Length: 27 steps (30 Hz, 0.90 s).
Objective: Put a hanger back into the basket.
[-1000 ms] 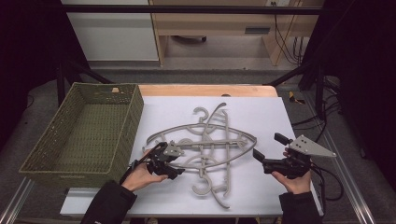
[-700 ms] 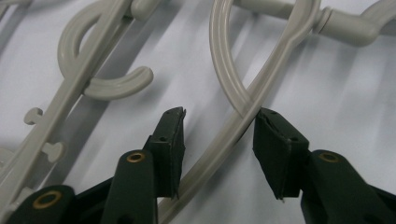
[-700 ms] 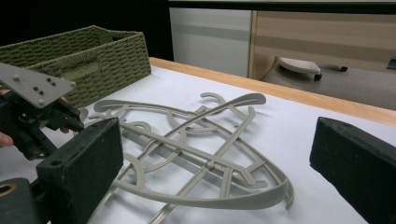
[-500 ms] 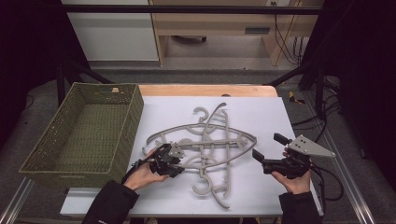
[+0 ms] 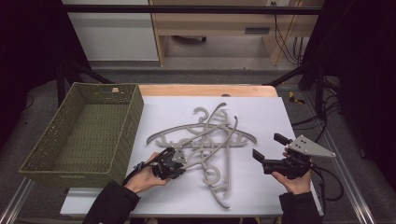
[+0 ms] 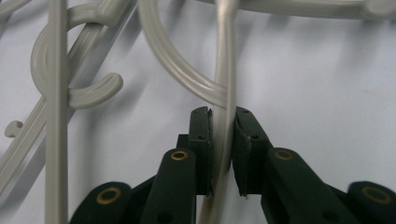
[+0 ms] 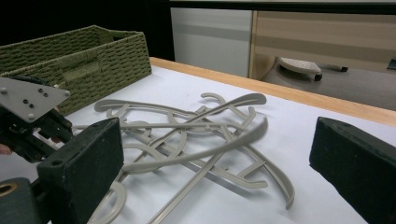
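Basket: the green woven basket [image 5: 81, 135] sits at the left of the bench [image 5: 261, 116], its right wall just beside the white sheet; you also have it at the far left in the right gripper view [image 7: 79, 60]
Left tongs: your left tongs [image 5: 173, 164] lie low on the sheet at the left end of the pile; their jaws have just been closing and now pinch a thin grey hanger bar [image 6: 225, 116] that runs straight up between the pads [image 6: 201, 140] in the left gripper view
Held bar: it meets a curved arm of another hanger right above the jaw tips; a hook [image 6: 88, 93] curls to its left
Hangers: the grey plastic hangers [image 5: 205, 140] lie crossed in a tangle in the middle of the sheet, flat on it, hooks pointing several ways; one hook end reaches toward the near edge
Right tongs: your right tongs [image 5: 266, 150] hover at the right of the pile, pointed at it, jaws spread wide with nothing between them; in the right gripper view [image 7: 219, 154] the tangle lies beyond the gap, apart from both pads
Grey plate: the three-cornered plate [image 5: 309, 147] rides on top of your right tongs
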### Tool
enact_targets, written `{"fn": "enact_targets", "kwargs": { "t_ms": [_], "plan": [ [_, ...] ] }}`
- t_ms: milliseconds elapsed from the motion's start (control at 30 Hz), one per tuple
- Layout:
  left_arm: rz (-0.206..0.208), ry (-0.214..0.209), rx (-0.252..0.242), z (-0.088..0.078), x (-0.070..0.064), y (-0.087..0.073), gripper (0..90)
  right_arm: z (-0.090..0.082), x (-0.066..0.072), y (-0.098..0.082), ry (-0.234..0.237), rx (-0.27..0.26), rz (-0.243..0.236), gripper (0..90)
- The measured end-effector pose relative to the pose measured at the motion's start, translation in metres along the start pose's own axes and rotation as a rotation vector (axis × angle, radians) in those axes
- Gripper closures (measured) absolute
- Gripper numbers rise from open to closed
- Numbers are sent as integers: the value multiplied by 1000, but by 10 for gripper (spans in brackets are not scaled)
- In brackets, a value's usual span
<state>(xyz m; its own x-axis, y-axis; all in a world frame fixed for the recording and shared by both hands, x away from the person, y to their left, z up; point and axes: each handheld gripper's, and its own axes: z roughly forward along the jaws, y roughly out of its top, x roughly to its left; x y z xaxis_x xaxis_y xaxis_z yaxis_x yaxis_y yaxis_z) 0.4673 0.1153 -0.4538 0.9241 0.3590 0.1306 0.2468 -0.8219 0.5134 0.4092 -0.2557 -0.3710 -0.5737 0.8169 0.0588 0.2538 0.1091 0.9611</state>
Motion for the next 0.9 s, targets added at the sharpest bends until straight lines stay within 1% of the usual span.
{"fn": "enact_targets", "kwargs": {
  "t_ms": [67,167,200,233,300,367,400,433,500,533,567,633,700,733,833,867,900],
  "plan": [
    [2,7,-1,0,-1,1,804,0,0,0,0,-1,1,30],
    [-11,23,-9,-3,-2,2,806,-1,-1,0,3,-5,-1,30],
    [-9,25,-12,-5,-2,2,808,-2,0,1,-1,-7,2,30],
    [-16,31,-30,-6,-3,2,810,-3,-1,1,1,-9,0,31],
    [-16,37,-47,-10,-4,3,810,-3,-1,1,-1,-10,2,30],
    [-36,40,-72,-14,-5,5,811,-3,-1,1,-1,-10,3,31],
    [-51,34,-85,-17,-6,5,812,-3,-1,1,1,-12,0,31],
    [-51,33,-87,-20,-4,5,812,-4,-1,2,2,-12,5,31],
    [-69,31,-110,-25,-4,5,812,-4,-1,2,3,-13,4,31],
    [-85,32,-127,-30,-3,4,813,-3,-1,1,2,-12,3,31],
    [-85,32,-127,-30,-3,4,813,-3,-1,1,1,-11,1,31],
    [-111,34,-157,-37,-1,4,813,-4,-1,1,3,-12,2,31],
    [-118,35,-165,-39,-1,3,813,-4,-1,2,3,-12,3,31],
    [-115,37,-164,-42,1,3,813,-4,-1,1,3,-12,2,31],
    [-133,40,-194,-49,1,3,814,-4,-1,1,4,-12,-1,32],
    [-138,47,-207,-55,2,3,814,-4,-1,1,5,-12,-1,32],
    [-144,51,-217,-57,1,3,814,-4,-1,1,3,-9,0,32]
  ]
}}
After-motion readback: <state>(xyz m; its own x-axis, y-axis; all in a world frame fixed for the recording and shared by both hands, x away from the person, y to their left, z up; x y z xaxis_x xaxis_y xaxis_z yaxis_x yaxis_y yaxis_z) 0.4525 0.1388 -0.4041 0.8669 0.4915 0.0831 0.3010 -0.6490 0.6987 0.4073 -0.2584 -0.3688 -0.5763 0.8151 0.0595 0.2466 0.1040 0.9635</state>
